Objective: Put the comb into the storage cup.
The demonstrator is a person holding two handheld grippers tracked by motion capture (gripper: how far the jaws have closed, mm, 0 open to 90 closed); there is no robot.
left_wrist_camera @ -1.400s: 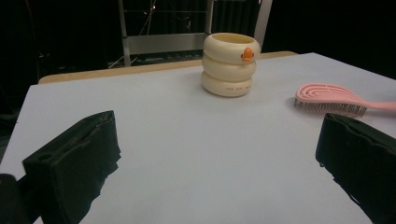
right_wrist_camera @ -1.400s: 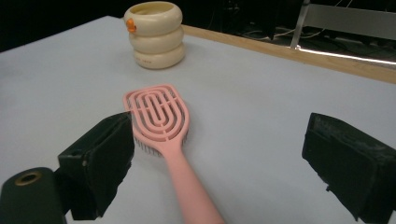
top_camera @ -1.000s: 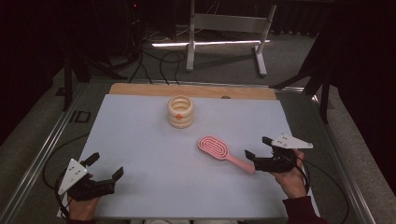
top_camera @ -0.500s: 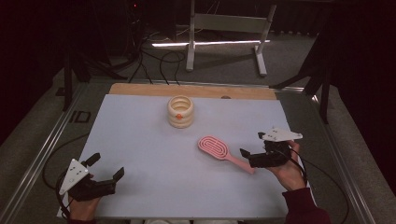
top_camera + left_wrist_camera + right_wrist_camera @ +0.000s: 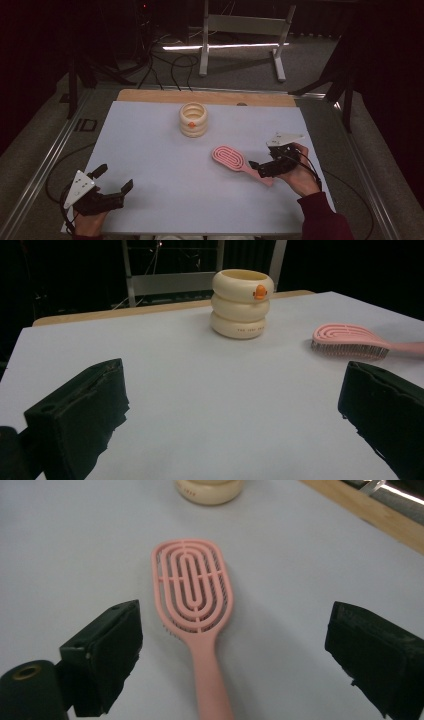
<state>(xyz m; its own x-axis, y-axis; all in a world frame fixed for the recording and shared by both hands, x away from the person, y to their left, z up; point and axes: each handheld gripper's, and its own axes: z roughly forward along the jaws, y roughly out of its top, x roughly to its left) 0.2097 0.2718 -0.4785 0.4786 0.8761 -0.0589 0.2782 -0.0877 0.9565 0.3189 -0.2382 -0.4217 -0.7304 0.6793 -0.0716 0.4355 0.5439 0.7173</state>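
Note:
A pink hairbrush lies flat on the white mat, head toward the far left, handle toward my right gripper. In the right gripper view the brush points away from me. Its handle runs between the two black jaws of the right gripper, which have just been opening and stand wide apart without touching it. A cream ringed cup with an orange mark stands upright at the far middle. My left gripper rests open at the near left corner, and its own view shows nothing between the jaws.
The white mat covers the table, with a wooden strip along the far edge. Metal rails run down both sides. A metal stand and cables lie on the floor beyond the table.
My right gripper has slid left toward the brush, so its jaws now straddle the handle. The left gripper, the brush and the cup have stayed put.

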